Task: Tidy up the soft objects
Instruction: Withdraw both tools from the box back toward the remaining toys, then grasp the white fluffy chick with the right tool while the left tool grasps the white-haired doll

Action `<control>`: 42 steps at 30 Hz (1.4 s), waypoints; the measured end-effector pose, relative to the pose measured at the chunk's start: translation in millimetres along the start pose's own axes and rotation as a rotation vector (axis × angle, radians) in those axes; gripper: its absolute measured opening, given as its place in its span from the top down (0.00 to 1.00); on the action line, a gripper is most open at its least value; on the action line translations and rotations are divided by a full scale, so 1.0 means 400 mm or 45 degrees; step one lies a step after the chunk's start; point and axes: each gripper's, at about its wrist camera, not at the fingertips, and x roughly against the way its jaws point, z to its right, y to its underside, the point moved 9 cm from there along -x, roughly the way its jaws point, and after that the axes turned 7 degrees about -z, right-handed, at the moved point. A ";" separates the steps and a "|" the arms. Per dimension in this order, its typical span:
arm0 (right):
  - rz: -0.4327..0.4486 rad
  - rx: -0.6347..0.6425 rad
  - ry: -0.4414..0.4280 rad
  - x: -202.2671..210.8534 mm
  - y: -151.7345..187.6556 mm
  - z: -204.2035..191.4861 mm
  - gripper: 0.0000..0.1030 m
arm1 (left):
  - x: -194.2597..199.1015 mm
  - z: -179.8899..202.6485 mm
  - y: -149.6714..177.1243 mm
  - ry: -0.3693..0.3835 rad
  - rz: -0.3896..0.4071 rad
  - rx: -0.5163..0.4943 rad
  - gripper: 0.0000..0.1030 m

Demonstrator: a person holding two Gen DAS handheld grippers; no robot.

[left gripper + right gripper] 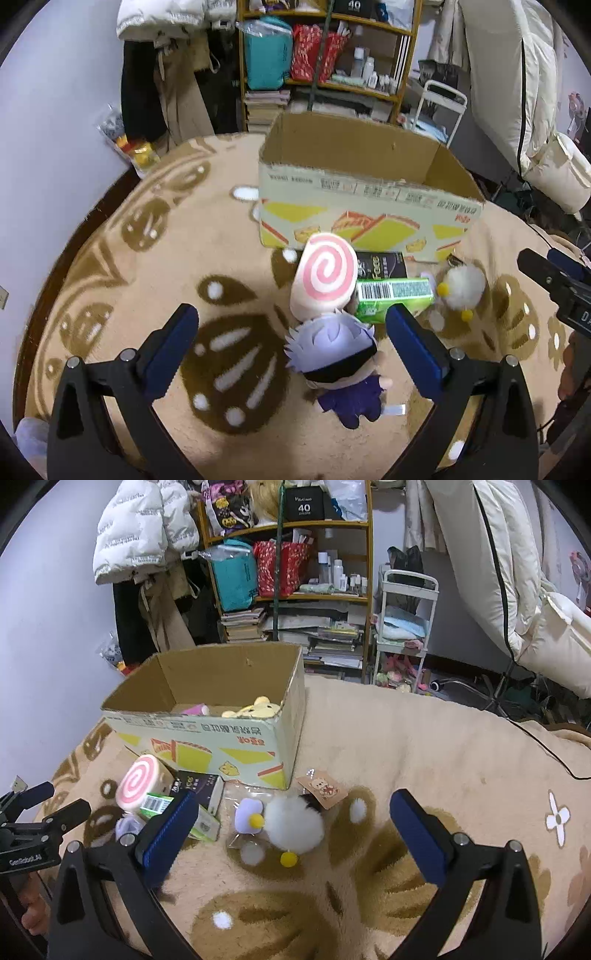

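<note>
An open cardboard box stands on the patterned blanket; in the right wrist view the box holds a yellow plush and a pink item. My left gripper is open above a white-haired doll lying on its side. Behind the doll stands a pink swirl roll plush, which also shows in the right wrist view. My right gripper is open, empty, just short of a white fluffy pompom plush, also in the left wrist view.
A green carton and a black packet lie in front of the box. A paper tag and a lilac flower plush lie by the pompom. Shelves, hanging coats and a white cart stand behind.
</note>
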 end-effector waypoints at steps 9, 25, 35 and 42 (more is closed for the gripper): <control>-0.104 -0.020 0.036 -0.101 0.023 0.015 0.00 | -0.065 0.022 0.029 0.101 -0.135 0.032 0.03; -0.259 -0.038 0.066 -0.237 0.064 0.052 0.00 | -0.165 0.057 0.064 0.119 -0.292 0.002 0.03; -0.333 -0.026 0.048 -0.293 0.070 0.058 0.31 | -0.214 0.044 0.065 0.089 -0.328 0.022 0.04; -0.392 0.005 -0.006 -0.336 0.074 0.040 0.62 | -0.240 0.050 0.075 0.194 -0.380 0.048 0.26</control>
